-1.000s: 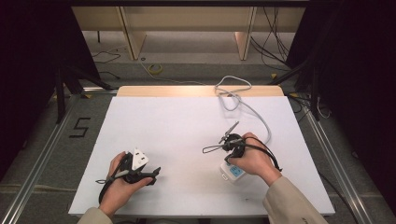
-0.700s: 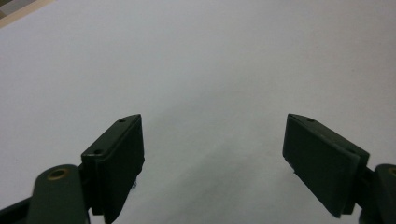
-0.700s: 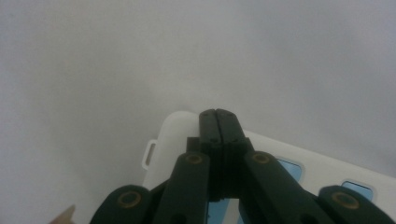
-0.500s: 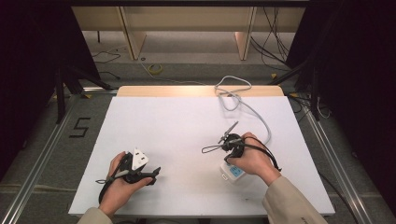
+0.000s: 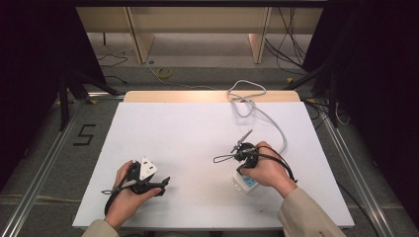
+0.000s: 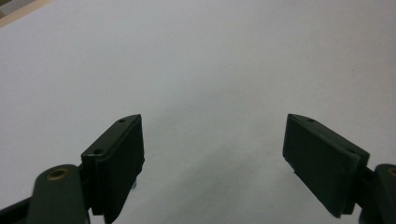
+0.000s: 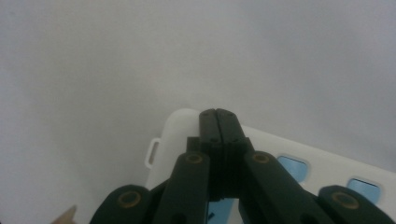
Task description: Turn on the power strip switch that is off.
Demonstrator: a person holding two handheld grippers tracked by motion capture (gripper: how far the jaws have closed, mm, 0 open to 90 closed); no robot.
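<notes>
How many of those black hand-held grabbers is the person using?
2. The left gripper rests near the table's front left, jaws wide apart. The right gripper sits right of centre, jaws shut, over a white power strip.

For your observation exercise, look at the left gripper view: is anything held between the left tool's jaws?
No: the left tool has its jaws wide apart, with just the bare white table between them.

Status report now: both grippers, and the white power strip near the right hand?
Left gripper open, nothing between jaws. Right gripper shut, jaws together above the white power strip, holding nothing. Grey cable trails behind; nothing blocks.
</notes>
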